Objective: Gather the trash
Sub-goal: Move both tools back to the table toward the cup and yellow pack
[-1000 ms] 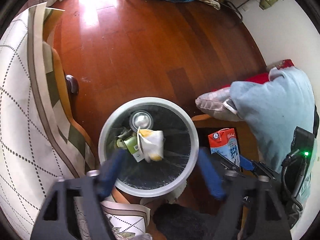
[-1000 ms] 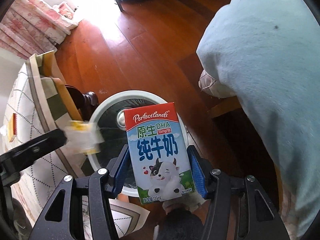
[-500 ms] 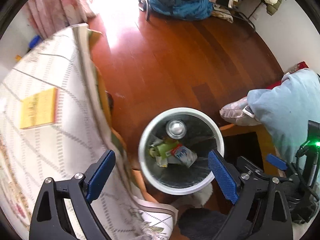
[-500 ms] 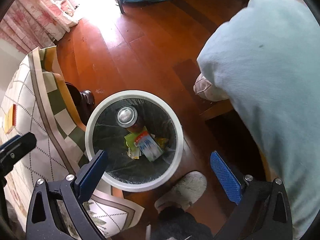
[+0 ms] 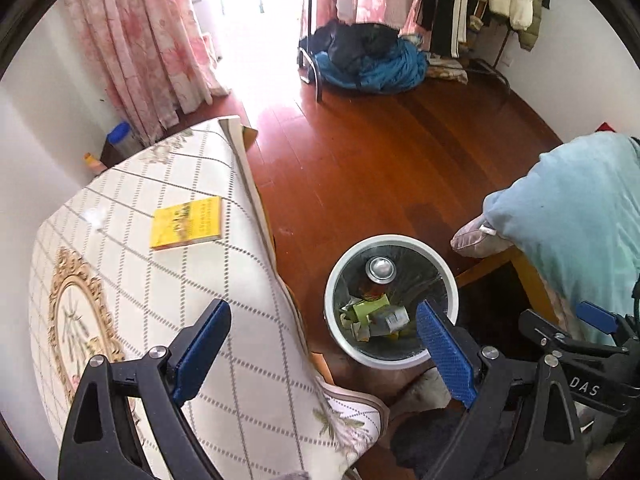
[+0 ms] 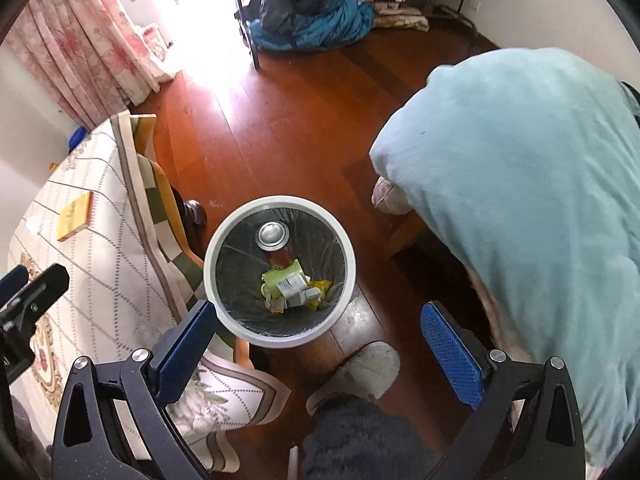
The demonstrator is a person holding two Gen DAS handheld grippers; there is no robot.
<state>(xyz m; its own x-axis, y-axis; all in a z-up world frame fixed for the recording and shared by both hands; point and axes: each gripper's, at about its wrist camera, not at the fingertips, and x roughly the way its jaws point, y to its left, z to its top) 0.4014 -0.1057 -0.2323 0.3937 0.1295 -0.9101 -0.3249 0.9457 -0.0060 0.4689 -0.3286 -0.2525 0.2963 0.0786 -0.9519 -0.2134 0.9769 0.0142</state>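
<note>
A white round trash bin [image 5: 332, 280] [image 6: 352, 264] with a black liner stands on the wooden floor beside the table. Inside lie a metal can [image 5: 381, 268] [image 6: 273, 234], a green carton [image 5: 370, 307] [image 6: 280, 278], the milk carton [image 5: 394, 318] [image 6: 291, 286] and crumpled yellow wrappers [image 6: 320, 285]. My left gripper [image 5: 320, 344] is open and empty, high above the table edge and bin. My right gripper [image 6: 320, 334] is open and empty above the bin's near rim.
A table with a checked cloth [image 5: 160, 272] [image 6: 80, 264] holds a yellow book [image 5: 188, 222] [image 6: 74, 210]. A light-blue cushion [image 5: 568, 216] [image 6: 528, 200] covers a chair at the right. A grey slipper [image 6: 356, 372] is below. Clothes [image 5: 368, 60] are piled at the back.
A second ago the right gripper held the milk carton and the left a wrapper; both dropped into the bin. Both grippers opened and have risen away from the bin.
</note>
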